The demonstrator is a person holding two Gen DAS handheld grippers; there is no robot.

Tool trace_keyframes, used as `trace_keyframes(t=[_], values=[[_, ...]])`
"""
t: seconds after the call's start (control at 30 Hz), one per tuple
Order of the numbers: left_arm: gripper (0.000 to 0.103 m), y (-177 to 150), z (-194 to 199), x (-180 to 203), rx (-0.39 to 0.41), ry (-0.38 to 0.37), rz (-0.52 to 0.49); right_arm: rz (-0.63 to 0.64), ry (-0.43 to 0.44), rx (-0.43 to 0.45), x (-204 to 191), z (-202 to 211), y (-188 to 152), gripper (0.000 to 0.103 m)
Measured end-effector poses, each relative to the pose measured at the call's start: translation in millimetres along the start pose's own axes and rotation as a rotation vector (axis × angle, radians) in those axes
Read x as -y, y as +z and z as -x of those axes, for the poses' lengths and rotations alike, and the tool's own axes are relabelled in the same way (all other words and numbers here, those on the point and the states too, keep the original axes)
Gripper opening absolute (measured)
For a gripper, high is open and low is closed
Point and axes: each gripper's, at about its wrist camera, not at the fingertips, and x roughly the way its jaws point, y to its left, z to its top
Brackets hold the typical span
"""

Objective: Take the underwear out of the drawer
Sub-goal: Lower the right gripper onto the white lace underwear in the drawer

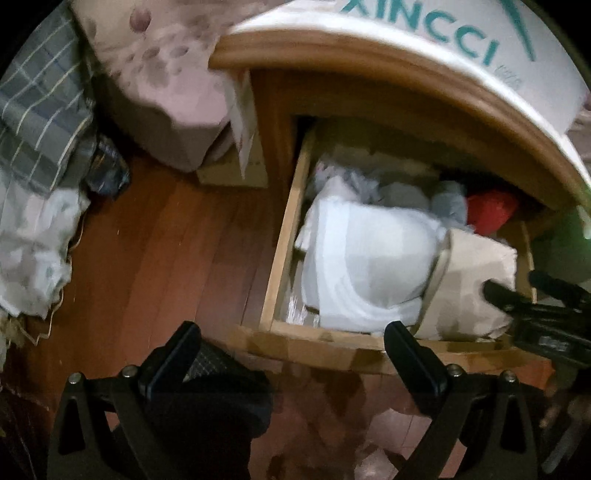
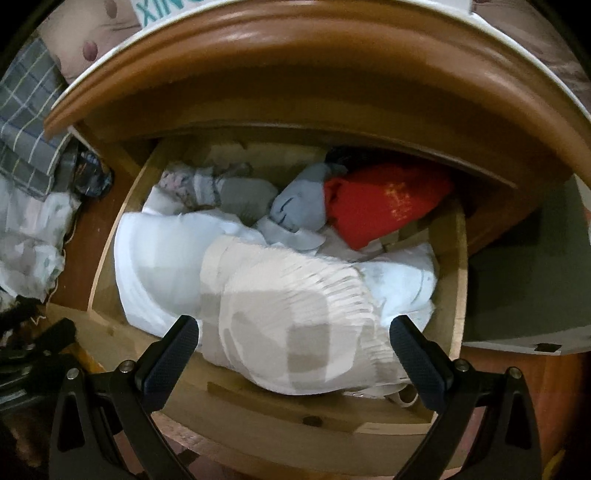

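In the left wrist view, the left gripper (image 1: pixel 291 354) hangs with its two fingers spread wide and nothing between them, above the front edge of the open drawer (image 1: pixel 284 236) and the wooden floor (image 1: pixel 159 236). The drawer stands pulled out from a wooden nightstand (image 1: pixel 369 74), which carries a white box (image 1: pixel 424 33) with teal letters on top. Inside the drawer lie folded clothes: a white garment (image 1: pixel 362 258) fills the left and middle, and the beige-and-white underwear (image 1: pixel 465 280) lies at the right front corner. Grey pieces and a red garment (image 1: pixel 491 210) sit further back. The right gripper (image 1: pixel 517 291) reaches in from the right edge, its finger tips at the underwear; the view is too blurred to tell whether they touch it. A checked cloth (image 1: pixel 40 110) and pale bedding (image 1: pixel 155 74) lie to the left of the nightstand.

In the right wrist view, the right gripper (image 2: pixel 295 354) is wide apart and holds nothing, both fingers poised just over the drawer front (image 2: pixel 295 413). The underwear (image 2: pixel 288 317) lies directly between and ahead of the fingers, at the front of the drawer, on top of the white garment (image 2: pixel 147 266). Behind it are a grey sock (image 2: pixel 303 203), a patterned grey piece (image 2: pixel 207 188) and the red garment (image 2: pixel 384 199), partly under the nightstand (image 2: pixel 295 66). Part of the left gripper (image 2: pixel 33 350) shows at the lower left edge.
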Motion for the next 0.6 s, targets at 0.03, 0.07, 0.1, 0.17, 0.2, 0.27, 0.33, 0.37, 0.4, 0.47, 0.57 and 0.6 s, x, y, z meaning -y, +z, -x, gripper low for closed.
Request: trace_keyframes(t=[0.03,0.07,0.1,0.17,0.2,0.27,0.33,0.37,0.4,0.47,0.57,0.6], values=[[0.102,1.9,4.6,0.5,0.021,-0.005,-0.009,0.002,0.000,-0.004,-0.7,-0.1,-0.2,0.103],[0.102,4.3,10.3,1.1,0.049,-0.003,-0.022,0.004,0.000,-0.010,-1.9,-0.6,-0.5,0.103],[0.102,7.4,14.2,1.5,0.072,0.003,-0.035,0.008,-0.002,-0.017,-4.7,-3.0,-0.1,0.103],[0.102,16.4,18.1,2.8,0.105,0.006,-0.063,0.017,-0.002,-0.028,-8.9,-6.3,1.5,0.103],[0.102,21.3,17.1,4.1,0.112,-0.003,-0.077,0.023,-0.006,-0.036,-12.3,-9.3,1.9,0.103],[0.102,31.0,11.7,5.8,0.104,-0.013,-0.089,0.031,-0.019,-0.051,-16.7,-14.9,3.1,0.103],[0.102,39.1,3.5,6.5,0.091,-0.025,-0.093,0.030,-0.028,-0.067,-19.5,-21.7,4.3,0.103],[0.102,42.7,-1.3,6.7,0.085,-0.024,-0.092,0.028,-0.026,-0.078,-20.9,-25.3,5.3,0.103],[0.102,46.1,-6.5,7.7,0.075,-0.028,-0.095,0.027,-0.030,-0.086,-21.6,-27.4,5.9,0.103],[0.102,49.9,-14.8,9.1,0.063,-0.038,-0.099,0.032,-0.045,-0.107,-23.1,-33.0,7.7,0.103],[0.102,53.7,-26.4,9.1,0.046,-0.055,-0.095,0.048,-0.084,-0.140,-26.8,-42.3,12.0,0.103],[0.102,53.8,-29.5,7.5,0.044,-0.066,-0.090,0.053,-0.089,-0.147,-27.5,-42.8,13.0,0.103]])
